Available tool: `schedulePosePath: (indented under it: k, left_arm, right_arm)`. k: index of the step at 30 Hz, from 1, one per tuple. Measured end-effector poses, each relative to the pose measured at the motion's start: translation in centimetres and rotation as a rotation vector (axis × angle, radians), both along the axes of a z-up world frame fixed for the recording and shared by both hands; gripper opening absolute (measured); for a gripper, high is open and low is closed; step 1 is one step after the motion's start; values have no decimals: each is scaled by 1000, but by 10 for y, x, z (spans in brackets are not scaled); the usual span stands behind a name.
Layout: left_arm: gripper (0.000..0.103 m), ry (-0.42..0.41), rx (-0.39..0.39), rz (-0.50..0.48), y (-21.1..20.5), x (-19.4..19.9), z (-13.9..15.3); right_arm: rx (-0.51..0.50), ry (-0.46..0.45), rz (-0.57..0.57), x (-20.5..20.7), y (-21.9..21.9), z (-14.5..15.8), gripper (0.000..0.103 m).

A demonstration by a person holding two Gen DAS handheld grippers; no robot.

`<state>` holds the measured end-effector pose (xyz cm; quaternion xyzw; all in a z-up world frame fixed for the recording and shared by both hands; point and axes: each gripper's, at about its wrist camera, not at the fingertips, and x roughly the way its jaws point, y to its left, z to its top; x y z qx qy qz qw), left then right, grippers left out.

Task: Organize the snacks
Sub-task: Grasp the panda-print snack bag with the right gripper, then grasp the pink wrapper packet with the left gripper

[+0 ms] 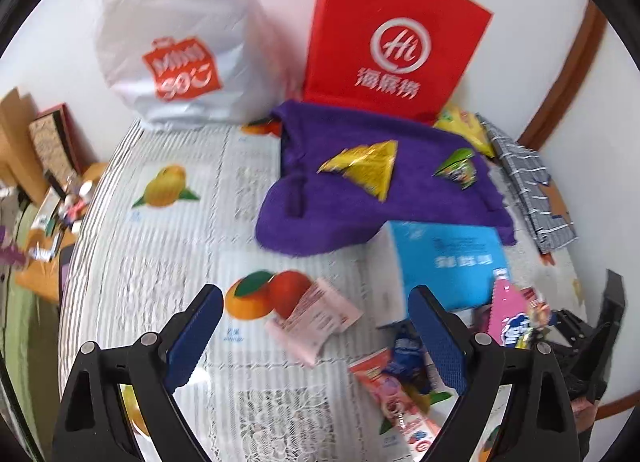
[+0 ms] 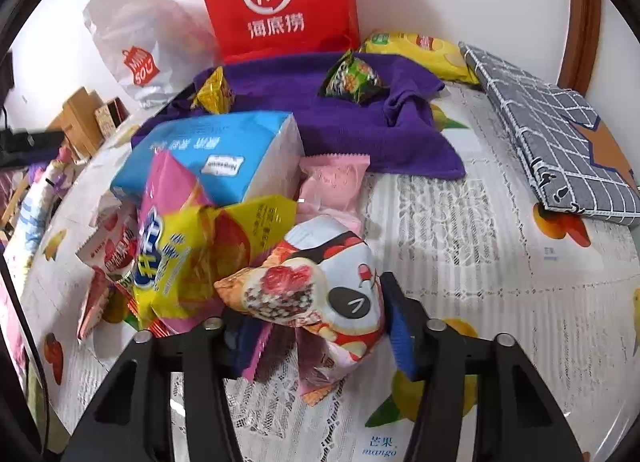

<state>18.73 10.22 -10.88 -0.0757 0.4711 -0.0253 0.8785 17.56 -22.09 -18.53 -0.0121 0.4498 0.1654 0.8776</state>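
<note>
Presently, the left gripper [image 1: 316, 336] is held with its jaws spread wide over the fruit-print tablecloth [image 1: 168, 246]; nothing is gripped between them. A pink snack packet [image 1: 316, 318] is seen lying flat on the cloth inside the gap, apart from both blue pads [image 1: 196, 334].

The right gripper [image 2: 316, 342] is seen closed on a panda-print snack packet [image 2: 320, 294], the blue pads pressed against its sides. No earlier view is given. Just beside that packet, a heap of snacks is noted: a yellow packet [image 2: 208, 262], a pink packet [image 2: 172, 185] and a red-and-white packet [image 2: 116, 254], all leaning against a blue tissue box [image 2: 224, 141]. A second pale pink packet [image 2: 332, 185] lies against the box's right side.

Further back, a purple towel [image 2: 304, 109] is spread on the cloth, with a small gold packet [image 2: 214, 95] and a green packet [image 2: 352, 77] resting on it. Behind it a red bag [image 2: 276, 1] and a white plastic bag [image 2: 136, 49] are stood against the wall. A yellow chip bag [image 2: 420, 51] and a folded grey checked cloth [image 2: 552, 129] are noted at the right.
</note>
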Motion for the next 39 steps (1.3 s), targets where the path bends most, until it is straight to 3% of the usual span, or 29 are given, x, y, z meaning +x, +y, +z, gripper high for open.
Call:
schedulePosePath:
  k: [8,14,16,18,24,28,33,39]
  left_arm:
    - [93,50,42,-7,-7,8,-35]
    - [93,72,76,-120,-25,29,-57]
    - [89,94,64,-146,-24,32,-65]
    - [78,116,43,-170,-23,32,-72]
    - [73,124,13,-216,-26,21,-83]
    - [70,103,66,-224,-33,18,-87]
    - [43,76,172,-188,-35,13,-87]
    - [38,42,135,-144,-28,2,-86]
  right_arm:
    - [24,-25,-83,-6,-35,11,48]
    - [20,-27,-138,-13,-55,13,48]
    - [12,-28,-155,-17,-59,13,49]
    - [10,-26,-163,-19,-62,12,49]
    - [2,-20,-173,-16,-62,9,49]
    - [2,-15,-166,-13,-56,7,49]
    - [1,6,-161,-12,-46,-1,49]
    - [-5,-28,-187,-17,-44,-5,49]
